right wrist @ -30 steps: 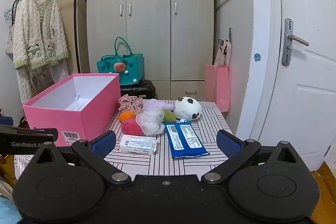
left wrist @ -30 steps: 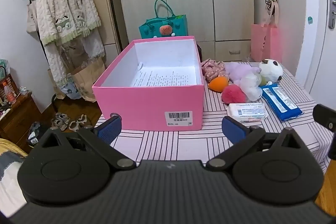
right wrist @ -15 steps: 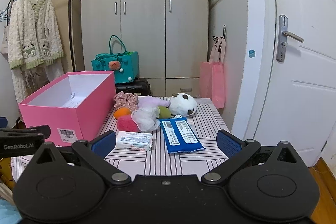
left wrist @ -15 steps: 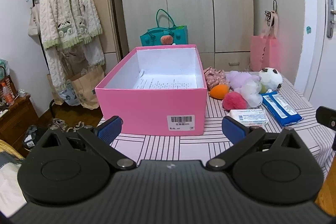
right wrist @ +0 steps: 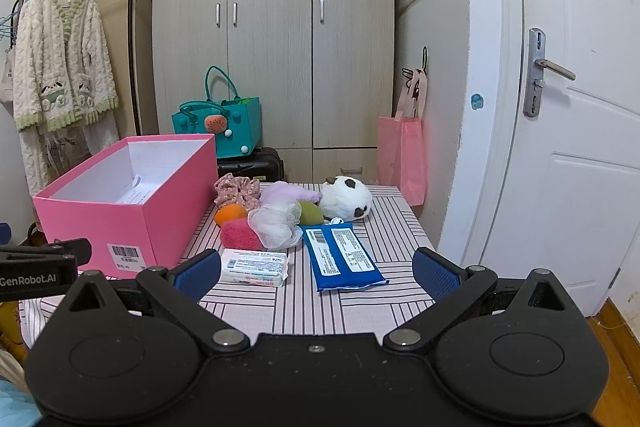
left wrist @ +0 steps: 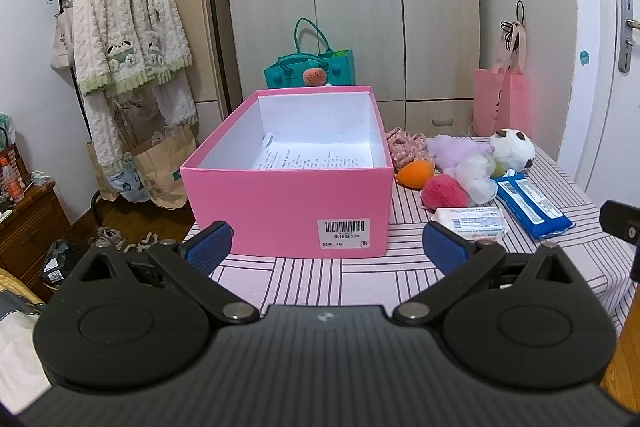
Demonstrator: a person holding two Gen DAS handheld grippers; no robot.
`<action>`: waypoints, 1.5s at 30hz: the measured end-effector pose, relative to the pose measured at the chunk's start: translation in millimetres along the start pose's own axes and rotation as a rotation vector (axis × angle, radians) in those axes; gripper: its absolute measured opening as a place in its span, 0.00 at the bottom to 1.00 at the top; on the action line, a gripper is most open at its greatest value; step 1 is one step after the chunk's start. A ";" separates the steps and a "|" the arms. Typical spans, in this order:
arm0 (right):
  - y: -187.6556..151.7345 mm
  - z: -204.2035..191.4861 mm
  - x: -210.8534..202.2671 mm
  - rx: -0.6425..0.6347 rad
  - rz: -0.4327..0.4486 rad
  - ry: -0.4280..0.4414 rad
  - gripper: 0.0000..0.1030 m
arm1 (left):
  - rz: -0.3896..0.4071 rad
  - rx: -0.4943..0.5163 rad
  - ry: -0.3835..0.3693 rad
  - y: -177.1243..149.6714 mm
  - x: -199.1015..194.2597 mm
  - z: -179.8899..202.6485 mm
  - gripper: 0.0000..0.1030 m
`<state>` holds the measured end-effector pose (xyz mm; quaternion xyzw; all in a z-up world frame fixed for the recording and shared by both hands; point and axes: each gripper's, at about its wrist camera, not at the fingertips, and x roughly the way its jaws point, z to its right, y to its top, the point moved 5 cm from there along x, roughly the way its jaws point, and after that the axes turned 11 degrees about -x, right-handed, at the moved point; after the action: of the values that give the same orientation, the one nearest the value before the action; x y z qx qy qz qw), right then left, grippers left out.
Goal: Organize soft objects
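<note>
left wrist view: left tool (left wrist: pixel 326 241) gapes wide, holding nothing. pink box (left wrist: pixel 288 211) sits mid-frame with only a printed sheet (left wrist: pixel 316 159) inside. nothing packed yet, i'd say.

right wrist view: right tool (right wrist: pixel 316 273) spread apart, empty too. soft pile (right wrist: pixel 280 211) lies centre on the striped surface (right wrist: pixel 384 227), beside the box.

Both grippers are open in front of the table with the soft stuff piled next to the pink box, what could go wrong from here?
1. The toys are bunched together: gripping the white mesh puff could drag the pink sponge or green ball along.
2. The panda plush sits near the table's far edge, so a nudge might knock it off.
3. The pink box is light cardboard; bumping its wall could shift it.
</note>
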<state>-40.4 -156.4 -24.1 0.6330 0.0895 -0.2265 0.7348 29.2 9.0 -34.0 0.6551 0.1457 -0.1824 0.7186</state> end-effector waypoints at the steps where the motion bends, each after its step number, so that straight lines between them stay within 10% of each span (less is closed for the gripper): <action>1: -0.2 -0.3 -0.1 0.000 0.001 -0.001 1.00 | 0.002 0.000 0.003 0.1 0.0 0.1 1.00; 45: -10.6 -2.2 8.8 -0.014 -0.033 -0.007 1.00 | -0.018 0.023 -0.028 -11.4 0.9 -3.6 1.00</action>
<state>-37.0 -157.2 -37.6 0.6255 0.0988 -0.2400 0.7358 24.9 11.6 -44.8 0.6593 0.1394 -0.1995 0.7114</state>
